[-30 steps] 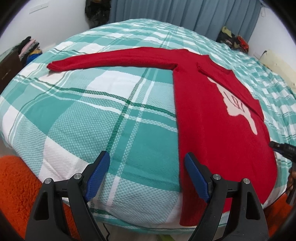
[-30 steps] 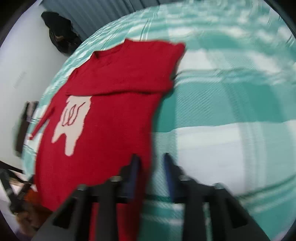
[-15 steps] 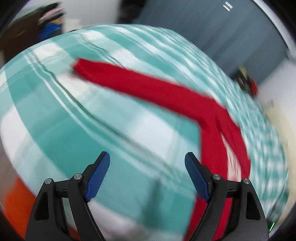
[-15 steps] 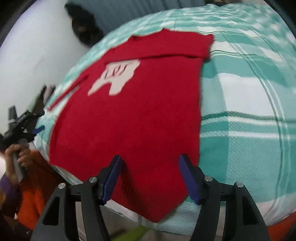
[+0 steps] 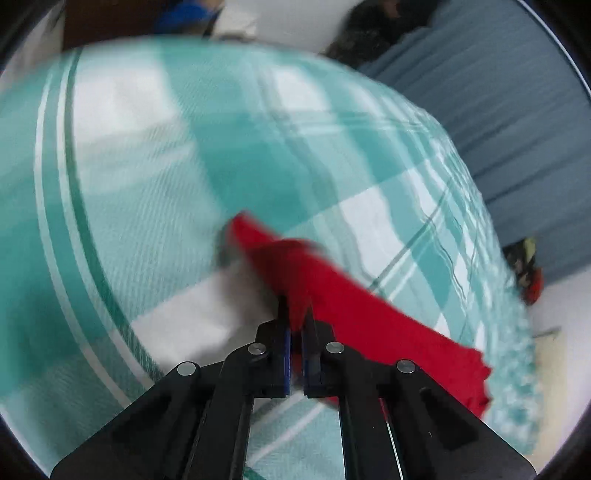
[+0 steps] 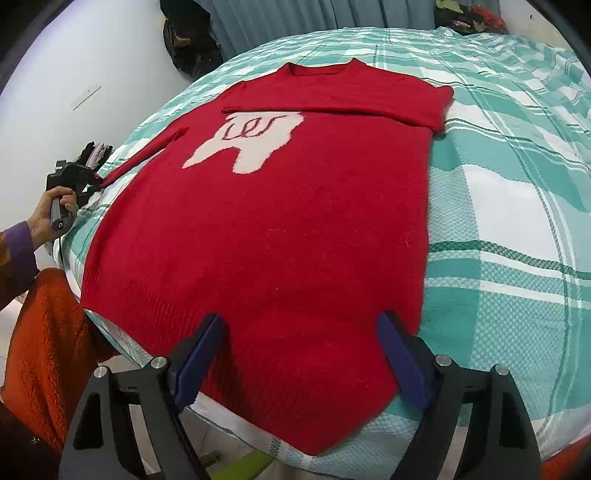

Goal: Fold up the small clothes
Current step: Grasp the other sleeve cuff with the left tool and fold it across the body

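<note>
1. Since the earlier frame my left gripper (image 5: 295,325) has swung from the sweater's body out to the far end of the outstretched sleeve and snapped shut on it; a second ago its jaws stood wide over bare bedspread. My right gripper (image 6: 301,354) has backed to the hem and its jaws are opening, with nothing pinched between them.
2. Nearest to me, the right gripper's blue pads (image 6: 199,354) straddle the ribbed hem of the red sweater (image 6: 280,229), hovering rather than gripping. I judge I let go there so the body stays flat while the other hand works.
3. The sweater lies face up on the bed (image 6: 517,221), hem toward me, collar away. It is a fuzzy knit, ribbed at the hem, with a cream patch bearing red script on the chest.
4. Above that patch, one sleeve is already folded across the chest as a straight band.
5. Left of the sweater's body, the other sleeve (image 5: 332,295) runs out to the left gripper, clamped near the cuff. I judge this grip is for carrying it over the body.
6. Beyond the sweater, the bedspread is a teal and white woven plaid; a grey-blue curtain (image 6: 258,18) hangs behind the bed.
</note>
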Tool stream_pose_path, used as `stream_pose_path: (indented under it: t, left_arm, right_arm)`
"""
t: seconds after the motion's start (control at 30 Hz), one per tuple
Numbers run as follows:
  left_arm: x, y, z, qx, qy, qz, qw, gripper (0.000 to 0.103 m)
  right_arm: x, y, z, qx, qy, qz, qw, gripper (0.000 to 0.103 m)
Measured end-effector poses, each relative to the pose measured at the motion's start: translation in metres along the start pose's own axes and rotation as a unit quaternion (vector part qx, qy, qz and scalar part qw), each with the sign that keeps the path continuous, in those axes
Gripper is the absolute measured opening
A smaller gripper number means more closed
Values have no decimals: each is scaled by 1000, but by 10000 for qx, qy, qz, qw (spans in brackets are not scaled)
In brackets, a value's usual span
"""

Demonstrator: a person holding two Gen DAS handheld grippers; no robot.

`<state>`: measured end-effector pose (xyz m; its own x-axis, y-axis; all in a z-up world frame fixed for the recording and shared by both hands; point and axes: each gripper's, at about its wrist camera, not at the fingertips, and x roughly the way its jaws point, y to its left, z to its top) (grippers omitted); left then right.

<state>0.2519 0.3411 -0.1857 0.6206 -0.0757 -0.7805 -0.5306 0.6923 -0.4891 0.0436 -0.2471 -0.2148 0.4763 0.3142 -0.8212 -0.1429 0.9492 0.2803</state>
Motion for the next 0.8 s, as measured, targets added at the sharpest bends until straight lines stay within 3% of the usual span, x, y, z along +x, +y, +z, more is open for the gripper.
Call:
stream_pose_path:
  t: [0.1, 0.17, 0.27, 0.37, 0.4, 0.47, 0.53, 0.57, 0.6, 0.63, 0.73, 0.8]
  left_arm:
    - [-33, -71, 1, 1093, -278, -283, 9932, 2]
    - [-58, -139, -11, 1933, -401, -635, 9783, 2]
    - [-92, -238, -52, 3087, -509, -1232, 9418, 2]
    - [-110, -316, -104, 3896, -473, -1814, 9017, 2]
    - [-112, -347, -137, 4198, -404, -2042, 8834, 3]
    - [-102, -382, -185, 4554, -213, -2178, 8630, 6]
    - [-81, -397, -235, 4848, 199, -2145, 8477, 38]
    - [-62, -399, -270, 5030, 535, -2009, 8389, 71]
    - [-51, -398, -287, 5116, 670, -1913, 8350, 76]
    - [-35, -383, -319, 5264, 935, -1737, 8271, 75]
    - [-17, -335, -357, 5337, 1719, -1492, 8145, 60]
    - [-26, -295, -354, 5241, 1925, -1423, 8173, 56]
  right_arm:
    - [1, 1, -1, -7, -48, 24, 10000, 87]
    - [1, 1, -2, -30, -66, 47, 10000, 89]
    - [3, 4, -1, -78, -65, 44, 9999, 92]
    - [1, 5, -2, -68, -98, 39, 9999, 92]
    - [0, 5, -3, -54, -112, 58, 9999, 92]
    - [-1, 4, -4, -33, -129, 98, 9999, 92]
    - [-1, 4, -5, -31, -140, 120, 9998, 92]
    - [-1, 4, -5, -41, -142, 126, 9998, 92]
    - [-1, 5, -5, -55, -141, 127, 9998, 92]
    - [-1, 5, -6, -76, -133, 126, 9998, 92]
    - [-1, 5, -6, -128, -127, 126, 9998, 92]
    - [-1, 6, -7, -189, -142, 126, 9996, 92]
